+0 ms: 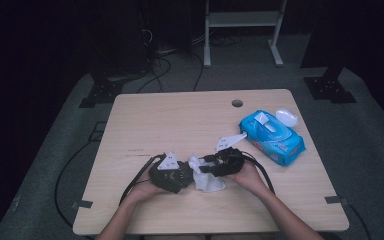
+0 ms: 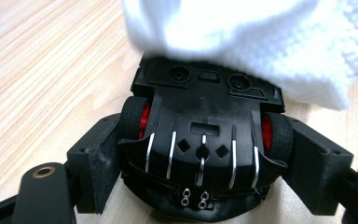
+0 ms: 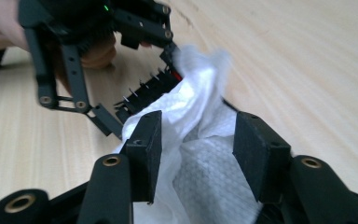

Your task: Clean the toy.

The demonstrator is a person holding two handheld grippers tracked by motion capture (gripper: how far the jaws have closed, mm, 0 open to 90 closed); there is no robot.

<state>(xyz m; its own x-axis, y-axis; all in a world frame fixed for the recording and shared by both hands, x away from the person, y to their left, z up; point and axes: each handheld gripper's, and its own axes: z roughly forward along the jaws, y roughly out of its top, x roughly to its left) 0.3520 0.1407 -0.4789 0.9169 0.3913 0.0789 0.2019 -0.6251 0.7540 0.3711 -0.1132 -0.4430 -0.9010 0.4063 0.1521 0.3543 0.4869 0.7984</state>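
The left gripper point(image 1: 172, 172) clamps a small black toy car point(image 2: 204, 140) between its fingers point(image 2: 98, 163), one pad pressed on each side against the car's rubber wheels, the underside with its metal contact strips turned toward the gripper's camera. A white wet wipe point(image 2: 242, 42) lies draped over the far end of the car, just beyond the fingertips.

The right gripper point(image 3: 196, 149) has its fingers point(image 3: 144, 149) standing about halfway apart, with the wet wipe bunched loosely in the gap between them; the left pad touches the cloth, the right pad stands clear, so nothing is pinched. Past its fingertips the wipe runs up to the car.

In the high view both grippers meet over the counter point(image 1: 180, 120), the wipe point(image 1: 207, 180) between them. A blue wipes pack point(image 1: 272, 137) lies well apart, beyond the right gripper point(image 1: 225, 162).
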